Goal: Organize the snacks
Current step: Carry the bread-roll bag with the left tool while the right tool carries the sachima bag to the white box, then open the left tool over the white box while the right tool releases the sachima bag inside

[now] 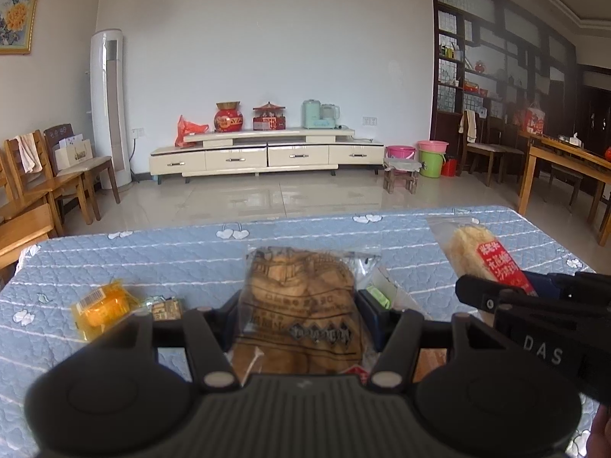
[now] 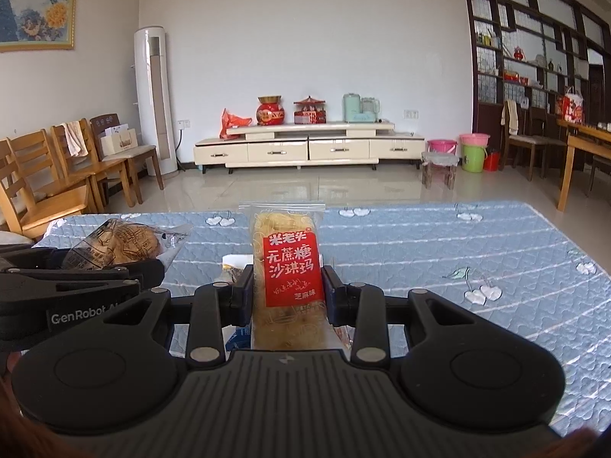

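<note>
My left gripper (image 1: 299, 307) is shut on a clear-wrapped brown pastry packet (image 1: 301, 305) and holds it above the blue quilted table (image 1: 152, 255). My right gripper (image 2: 287, 292) is shut on a red-labelled rice-crisp bar (image 2: 288, 267), held upright above the table. The bar also shows at the right of the left wrist view (image 1: 485, 255), with the right gripper (image 1: 534, 297) below it. The pastry packet (image 2: 122, 246) and the left gripper (image 2: 76, 282) show at the left of the right wrist view. An orange snack packet (image 1: 101, 305) lies on the table at left.
A small dark-labelled packet (image 1: 166, 307) lies beside the orange one, and a green-and-clear wrapper (image 1: 380, 292) lies right of the left gripper. More wrappers (image 2: 233, 267) lie under the right gripper. Wooden chairs (image 1: 42, 175) stand left of the table.
</note>
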### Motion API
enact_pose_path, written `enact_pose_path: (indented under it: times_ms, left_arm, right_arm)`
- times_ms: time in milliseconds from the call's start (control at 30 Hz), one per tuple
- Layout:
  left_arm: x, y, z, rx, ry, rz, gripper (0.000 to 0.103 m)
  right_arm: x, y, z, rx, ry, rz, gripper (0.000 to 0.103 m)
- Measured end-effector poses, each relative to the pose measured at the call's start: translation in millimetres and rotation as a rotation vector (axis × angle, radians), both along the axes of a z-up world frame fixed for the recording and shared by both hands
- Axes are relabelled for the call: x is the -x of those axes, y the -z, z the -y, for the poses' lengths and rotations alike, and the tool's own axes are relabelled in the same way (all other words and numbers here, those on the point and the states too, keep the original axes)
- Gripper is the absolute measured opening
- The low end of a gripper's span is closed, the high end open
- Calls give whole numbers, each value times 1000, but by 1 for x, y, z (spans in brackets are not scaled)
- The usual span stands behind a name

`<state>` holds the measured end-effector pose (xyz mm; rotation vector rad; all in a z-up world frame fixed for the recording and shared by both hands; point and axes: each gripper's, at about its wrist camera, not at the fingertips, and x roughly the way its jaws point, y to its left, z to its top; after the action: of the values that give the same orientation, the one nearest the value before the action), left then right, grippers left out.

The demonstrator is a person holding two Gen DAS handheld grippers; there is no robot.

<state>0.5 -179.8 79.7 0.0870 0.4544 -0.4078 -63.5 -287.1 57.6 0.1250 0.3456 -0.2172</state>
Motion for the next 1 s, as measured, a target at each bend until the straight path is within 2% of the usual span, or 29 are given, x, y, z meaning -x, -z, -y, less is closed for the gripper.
enact_pose_path:
  times_ms: [500, 700, 1000]
  left_arm:
    - [-30, 23, 12, -8, 18, -48, 60]
    - [-56, 30, 14, -10, 0, -71, 60]
    - [-93, 42, 31, 5, 39, -106, 60]
  right_arm:
    - [-42, 11, 24, -69, -21, -60, 42]
    - [-64, 16, 25, -81, -42, -86, 42]
    - [-99, 24, 29, -108, -36, -113, 42]
